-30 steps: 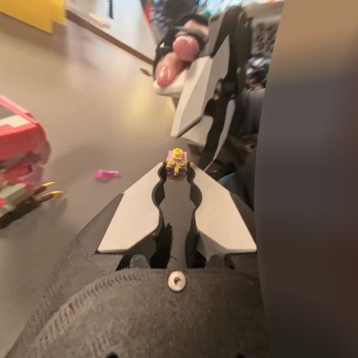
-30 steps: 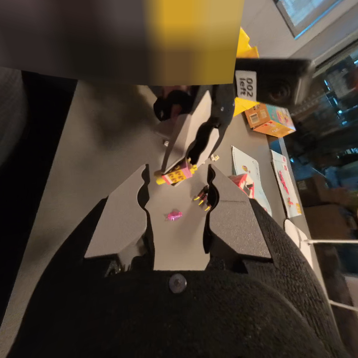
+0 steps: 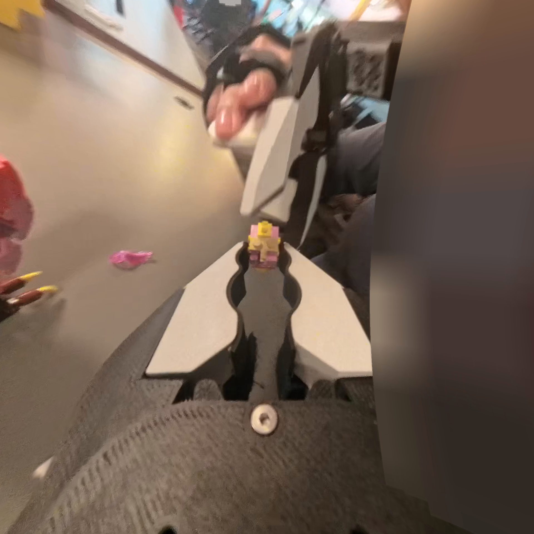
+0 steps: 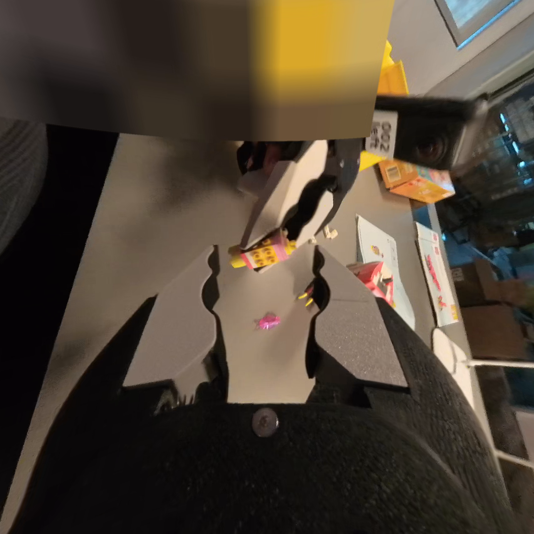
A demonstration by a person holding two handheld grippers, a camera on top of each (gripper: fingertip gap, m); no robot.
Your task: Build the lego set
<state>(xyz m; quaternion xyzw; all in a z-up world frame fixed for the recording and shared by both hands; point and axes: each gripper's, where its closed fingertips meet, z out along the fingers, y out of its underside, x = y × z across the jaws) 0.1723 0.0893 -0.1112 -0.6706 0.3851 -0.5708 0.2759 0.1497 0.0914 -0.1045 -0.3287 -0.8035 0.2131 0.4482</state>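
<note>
My left gripper [image 3: 264, 249] is shut on a small pink and yellow brick assembly [image 3: 263, 245], pinched at the very fingertips and held above the grey table [image 3: 115, 173]. The right wrist view shows the same assembly [image 4: 263, 255] between the left gripper's pads [image 4: 260, 231]. My right gripper [image 4: 265, 249] is open and holds nothing. Its fingertips stand to either side of the assembly without touching it. One right finger [image 3: 268, 161] shows just beyond the assembly in the left wrist view.
A small pink piece [image 4: 267, 322] lies on the table below the grippers. A red brick model [image 4: 372, 277] with yellow-tipped claws [image 4: 306, 299] stands to the right. Booklets [image 4: 375, 254], small white pieces [image 4: 329, 232] and an orange box [image 4: 416, 185] lie farther back.
The left gripper keeps its grip on the assembly. The right gripper's fingers have come slightly closer to it, still open. Both views have shifted only a little.
</note>
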